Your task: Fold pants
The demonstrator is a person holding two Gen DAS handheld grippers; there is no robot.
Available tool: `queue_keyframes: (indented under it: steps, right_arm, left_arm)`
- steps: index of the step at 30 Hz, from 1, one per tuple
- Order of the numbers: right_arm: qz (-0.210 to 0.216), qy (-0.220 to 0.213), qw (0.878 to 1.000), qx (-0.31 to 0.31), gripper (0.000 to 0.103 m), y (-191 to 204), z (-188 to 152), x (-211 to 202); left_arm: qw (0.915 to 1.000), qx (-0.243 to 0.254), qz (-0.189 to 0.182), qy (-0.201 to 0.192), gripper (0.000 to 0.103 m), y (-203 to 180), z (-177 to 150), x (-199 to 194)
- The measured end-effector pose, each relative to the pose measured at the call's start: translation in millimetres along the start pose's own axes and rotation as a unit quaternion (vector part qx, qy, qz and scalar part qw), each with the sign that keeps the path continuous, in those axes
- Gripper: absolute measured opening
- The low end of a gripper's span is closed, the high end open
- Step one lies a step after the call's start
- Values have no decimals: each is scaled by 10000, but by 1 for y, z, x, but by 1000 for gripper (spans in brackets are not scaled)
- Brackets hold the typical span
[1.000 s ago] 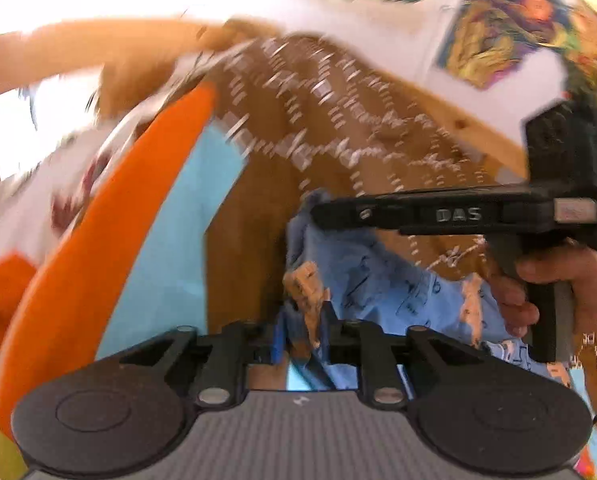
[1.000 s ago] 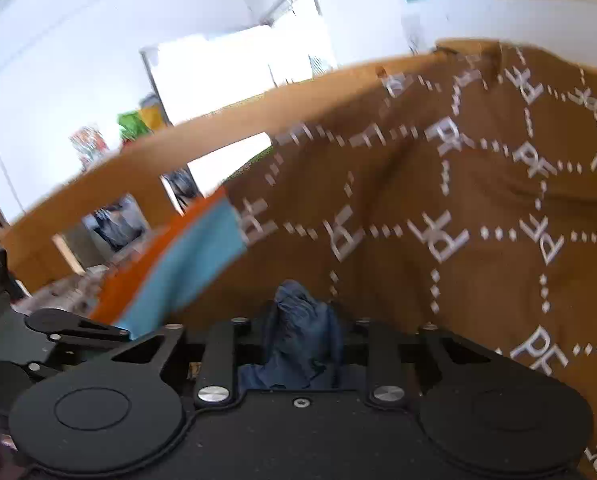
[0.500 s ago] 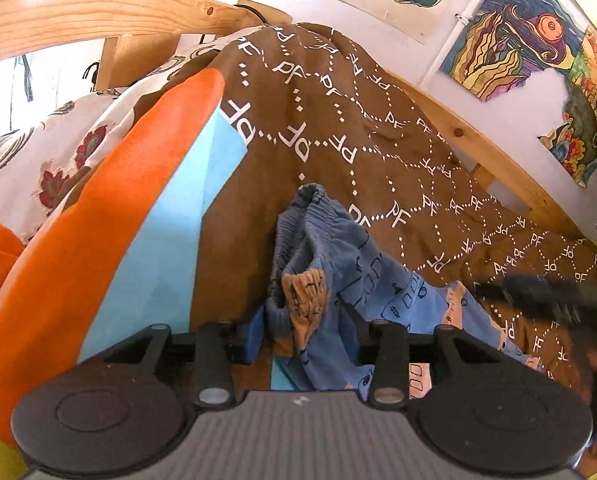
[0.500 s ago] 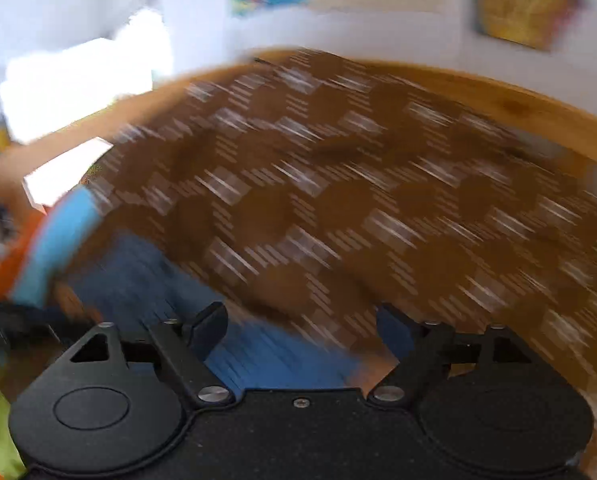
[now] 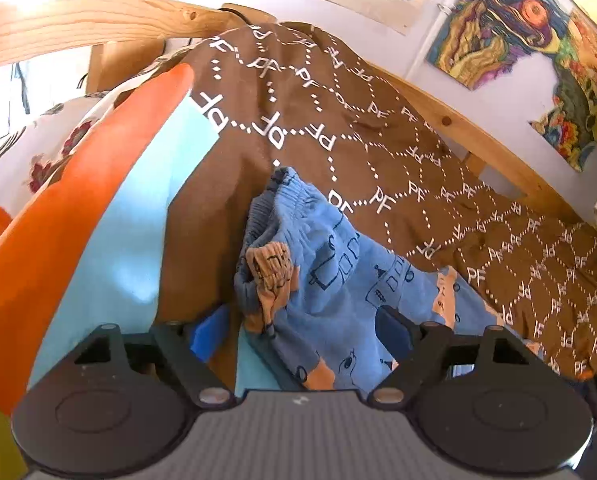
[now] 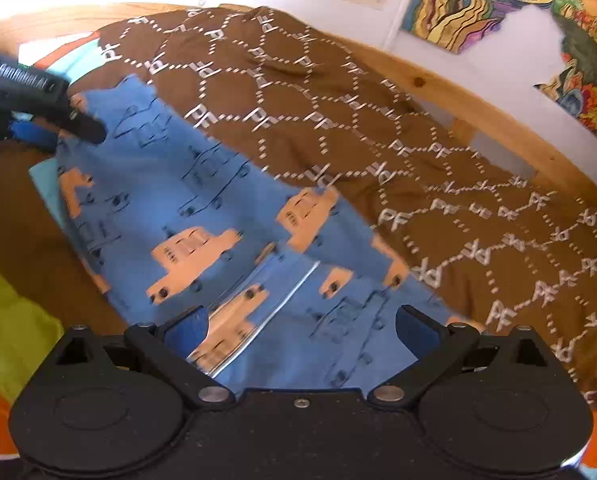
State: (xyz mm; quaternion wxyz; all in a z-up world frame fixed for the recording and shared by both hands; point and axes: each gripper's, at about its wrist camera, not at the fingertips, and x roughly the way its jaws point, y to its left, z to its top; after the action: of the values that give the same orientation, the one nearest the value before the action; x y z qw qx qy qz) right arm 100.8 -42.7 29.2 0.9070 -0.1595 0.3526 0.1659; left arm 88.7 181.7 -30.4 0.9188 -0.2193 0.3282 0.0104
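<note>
- My left gripper [image 5: 302, 330] has its jaws spread wide, with the bunched waistband of the pants [image 5: 338, 276] lying between them; the pads are not pressed on the cloth.
- That waistband end is crumpled in a heap, with an orange patch folded up at its front, and it sits on the blanket [image 5: 378, 136] near the edge where the brown cloth meets a light-blue and orange sheet [image 5: 110, 216].
- My right gripper [image 6: 302, 330] is also released, jaws wide apart, hovering over the other end of the pants [image 6: 202, 208]. I cannot tell whether the tips touch the fabric.
- From the right wrist view the pants lie stretched out, running from my right gripper toward the far left, where my left gripper [image 6: 38, 100] shows as a dark shape at the waistband end.
- The pants are blue with orange trucks printed on them, and a pale seam line runs along the cloth just ahead of my right fingers [image 6: 186, 328].
- The blanket is brown with white dotted hexagons and letters, and it covers the bed [image 6: 438, 92], whose wooden rail runs along the far edge.
- Bright posters [image 5: 510, 28] hang on the wall beyond the rail.
- A green cloth [image 6: 14, 312] lies at the near left edge, beside the pants.
</note>
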Motion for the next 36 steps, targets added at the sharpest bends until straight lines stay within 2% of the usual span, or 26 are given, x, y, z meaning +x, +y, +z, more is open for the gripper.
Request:
queue_keyframes:
  steps: [3,10,11,13,17,20,22,25,26,28,31,36]
  right_arm:
    - [158,-48,9998,148,100,1,-6,1]
    - [-29,-197,9996,204,102,5,-6,9]
    - [-160,8,9999,-10,102,10,-10,17]
    - [-194,94,9997,-102,102,12,-13,21]
    - [-141,26,9999,80,102,8,-19,19]
    - [-290,-391,9987,142,102,6,-17,2]
    - [-336,-446,9983,160,102,5,-17,-1]
    - [-381,-245,9988,165,102,4,-20,3]
    - [-381,-79,9991,152,102,4,-22,9]
    - [-331,68,9992,197,102,3,-26,15]
    - [-293,-14,9989,353,102,0,-26,13]
    - [-321,-323,9974,562,102,-13,-24,-2]
  left_arm:
    - [9994,-330,-17,-83,85,5,1,1]
    - [9955,-900,-97,-279,85,14,1,5]
    - [9950,-945,-138,-291,86,15,1,5]
    - [9944,-992,-194,-300,86,17,1,6]
    - [9958,-858,-109,-286,84,14,0,7]
    - [9959,-844,4,-310,74,13,0,7]
    - [9952,-897,153,-350,51,16,-1,6]
    - [9938,-1011,318,-344,32,22,1,8]
    - [9934,-1056,302,-335,32,24,1,9]
    - [9934,-1053,303,-331,24,24,2,9]
    - [9955,-776,410,-348,16,16,2,8]
    - [9977,12,365,-572,14,-17,7,-8]
